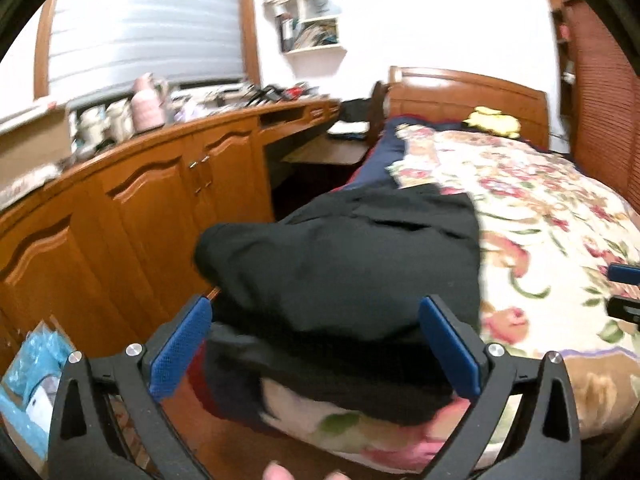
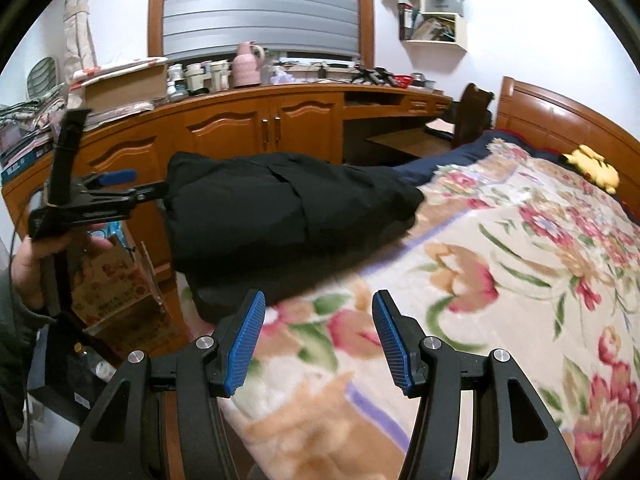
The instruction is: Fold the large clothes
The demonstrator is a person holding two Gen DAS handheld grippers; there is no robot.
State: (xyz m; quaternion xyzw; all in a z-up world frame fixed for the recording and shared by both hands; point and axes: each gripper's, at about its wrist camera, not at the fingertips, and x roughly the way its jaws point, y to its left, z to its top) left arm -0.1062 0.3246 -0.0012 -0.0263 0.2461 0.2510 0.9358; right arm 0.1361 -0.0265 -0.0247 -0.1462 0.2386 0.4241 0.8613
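A black garment [image 1: 340, 264] lies in a thick bundle on the left edge of the bed, over a floral blanket [image 1: 540, 208]. My left gripper [image 1: 316, 344] stands wide open just in front of it, one blue pad on each side of the bundle's near end and neither pressing on the cloth. In the right wrist view the left gripper [image 2: 140, 186] sits at the left end of the black garment [image 2: 280, 208], held by a hand [image 2: 28, 264]. My right gripper [image 2: 318, 340] is open over the floral blanket [image 2: 500, 280], to the right of the garment, with nothing between its pads.
A long wooden cabinet [image 2: 240, 132] with a cluttered top runs along the bed's left side, across a narrow floor gap. A cardboard box [image 2: 116, 292] stands in that gap. A wooden headboard [image 2: 560, 120] and a yellow plush toy [image 2: 592, 166] are at the far end.
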